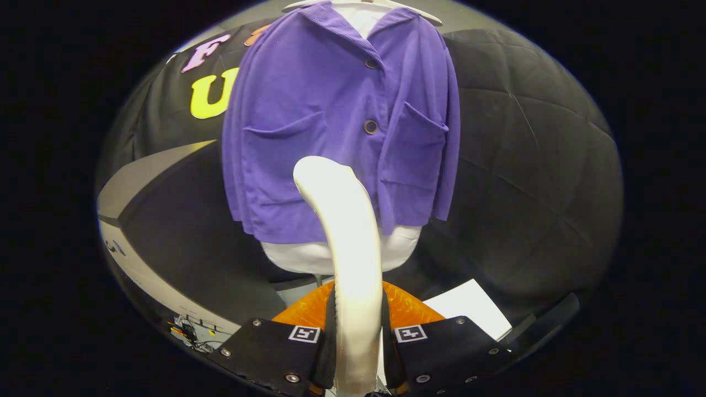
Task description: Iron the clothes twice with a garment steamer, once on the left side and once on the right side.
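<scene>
Holding the garment steamer (347,242) pinched in the tongs (357,344), both fingers pressed against its white handle, so they're closed down to about the handle's width and nothing else is touching them. The steamer curves up from between the fingers toward 12 o'clock, and its head sits in front of the lower middle of the purple shirt (342,121), roughly under the button line. Can't tell if the head is actually touching the fabric or just near it.

The shirt hangs on a hanger (424,14) over a white form (298,256), straight ahead beyond the fingers.

What I'd worry about: the handle is smooth and rounded, so it could twist or slide in the grip once the head drags on cloth. Also the pocket (284,132) at 11 o'clock and the other pocket (422,132) at 1 o'clock have loose lips that could snag the head, and a pull could swing the whole shirt off-centre.
</scene>
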Motion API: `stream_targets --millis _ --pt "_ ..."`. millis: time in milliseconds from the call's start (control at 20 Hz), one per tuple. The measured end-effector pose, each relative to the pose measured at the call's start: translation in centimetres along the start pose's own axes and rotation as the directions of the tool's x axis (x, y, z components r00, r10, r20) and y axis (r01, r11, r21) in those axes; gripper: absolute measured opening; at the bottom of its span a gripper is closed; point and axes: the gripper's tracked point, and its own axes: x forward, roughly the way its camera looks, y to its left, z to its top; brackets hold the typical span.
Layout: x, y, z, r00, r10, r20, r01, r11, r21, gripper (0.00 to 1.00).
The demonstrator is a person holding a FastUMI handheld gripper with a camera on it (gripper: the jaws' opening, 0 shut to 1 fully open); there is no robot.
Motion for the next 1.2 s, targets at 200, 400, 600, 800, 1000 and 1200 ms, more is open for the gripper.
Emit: stream_targets --millis 200,400,600,800,1000,1200 --pt "-4.1 2.0 2.0 0.994 0.088 0.072 -0.084 0.995 -0.053 0.34" --pt "-8.8 4.2 5.4 0.966 0.205 0.156 -0.186 0.974 -0.126 0.34" --pt "-14.0 4.7 9.7 0.933 0.25 0.261 -0.222 0.966 -0.132 0.34" --pt "-17.6 5.1 13.0 0.915 0.211 0.343 -0.18 0.976 -0.121 0.34" --pt "-20.5 6.7 15.9 0.893 0.176 0.413 -0.144 0.984 -0.107 0.34" --pt "-23.6 9.7 17.1 0.867 0.187 0.462 -0.128 0.979 -0.156 0.34"
